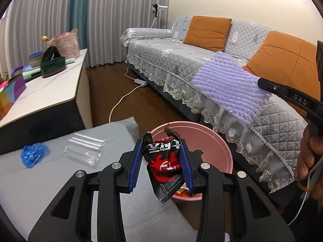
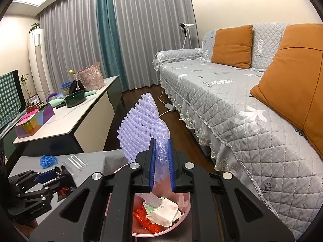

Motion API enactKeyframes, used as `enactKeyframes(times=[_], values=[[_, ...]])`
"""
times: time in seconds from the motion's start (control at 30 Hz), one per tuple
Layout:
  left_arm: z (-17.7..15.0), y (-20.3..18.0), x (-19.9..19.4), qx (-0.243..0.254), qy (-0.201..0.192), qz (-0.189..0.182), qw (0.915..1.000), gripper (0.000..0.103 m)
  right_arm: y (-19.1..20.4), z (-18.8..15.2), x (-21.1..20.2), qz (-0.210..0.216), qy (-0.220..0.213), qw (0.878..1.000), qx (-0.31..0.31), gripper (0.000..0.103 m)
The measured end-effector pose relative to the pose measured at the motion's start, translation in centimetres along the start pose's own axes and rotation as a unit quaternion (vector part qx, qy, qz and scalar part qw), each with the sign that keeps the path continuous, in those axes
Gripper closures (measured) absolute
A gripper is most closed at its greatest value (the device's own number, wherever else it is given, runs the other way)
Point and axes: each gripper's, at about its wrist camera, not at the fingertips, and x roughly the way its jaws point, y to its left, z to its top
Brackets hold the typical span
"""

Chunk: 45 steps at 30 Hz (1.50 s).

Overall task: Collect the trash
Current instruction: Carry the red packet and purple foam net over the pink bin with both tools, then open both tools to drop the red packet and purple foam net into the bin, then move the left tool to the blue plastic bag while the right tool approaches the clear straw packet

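The left tongs (image 1: 162, 162) are clamped on a crumpled black-and-red snack wrapper (image 1: 164, 161), just above the near rim of the pink bin (image 1: 220, 143). The right tongs (image 2: 161, 165) pinch a lilac foam net (image 2: 141, 127) over the same bin, which lies directly below them. Both pieces look featherlight, soft and crushable. The wrapper's foil is probably slick, so gripping its bunched middle seems safest.

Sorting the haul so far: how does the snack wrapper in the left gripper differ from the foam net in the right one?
The snack wrapper is glossy black and red with print; the foam net is plain pale purple mesh. The wrapper is crumpled, the net stands up in a broad sheet. Both are clamped between blue pads, by the left gripper and right gripper, above the pink bin.
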Motion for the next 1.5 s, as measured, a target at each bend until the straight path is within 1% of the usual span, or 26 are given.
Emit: enactKeyframes(times=[0.3, 0.57, 0.63, 0.67, 0.7, 0.73, 0.77, 0.8, 0.83, 0.97, 1.13, 1.33, 1.5], values=[[0.7, -1.5, 2.5, 0.010, 0.010, -0.007, 0.9999, 0.067, -0.1, -0.4, 1.4, -0.009, 0.016, 1.000, -0.005, 0.091], [1.1, -1.3, 4.2, 0.005, 0.017, -0.009, 0.9998, 0.067, -0.2, -0.8, 2.4, -0.015, 0.027, 1.000, -0.001, 0.091], [1.0, -1.2, 4.6, 0.003, 0.020, -0.014, 0.9997, 0.067, -0.3, -0.9, 2.6, -0.015, 0.030, 0.999, 0.001, 0.090], [1.0, -1.2, 4.8, 0.003, 0.024, -0.018, 0.9995, 0.067, -0.3, -0.9, 2.6, -0.016, 0.032, 0.999, 0.000, 0.087], [1.0, -1.3, 5.0, 0.004, 0.028, -0.023, 0.9994, 0.065, -0.2, -0.9, 2.7, -0.017, 0.033, 0.999, 0.000, 0.087], [0.9, -1.3, 5.0, 0.005, 0.030, -0.024, 0.9993, 0.056, -0.2, -1.0, 2.9, -0.018, 0.037, 0.999, -0.001, 0.077], [1.0, -1.3, 5.0, 0.007, 0.029, -0.024, 0.9993, 0.051, -0.2, -1.0, 3.0, -0.021, 0.040, 0.999, -0.001, 0.057], [0.9, -1.1, 4.7, 0.006, 0.025, -0.022, 0.9994, 0.049, -0.2, -1.1, 3.1, -0.025, 0.040, 0.999, 0.000, 0.050], [0.9, -1.0, 4.6, 0.006, 0.024, -0.022, 0.9995, 0.049, -0.2, -1.1, 3.2, -0.029, 0.039, 0.999, 0.002, 0.045], [0.7, -0.1, 3.4, -0.001, 0.019, -0.018, 0.9997, 0.049, 0.3, -1.2, 3.2, -0.030, 0.036, 0.999, 0.001, 0.046], [0.1, 2.2, 0.6, -0.003, 0.007, -0.007, 0.9999, 0.049, 1.8, -1.5, 3.1, -0.022, 0.026, 0.999, -0.007, 0.045], [-0.5, 6.2, -2.9, -0.011, -0.006, 0.020, 0.9997, 0.049, 5.1, -1.5, 3.1, 0.006, 0.020, 0.999, -0.025, 0.045], [-0.8, 10.4, -5.5, -0.020, -0.019, 0.050, 0.9983, 0.050, 8.5, -1.6, 3.1, 0.041, 0.015, 0.998, -0.043, 0.045]])
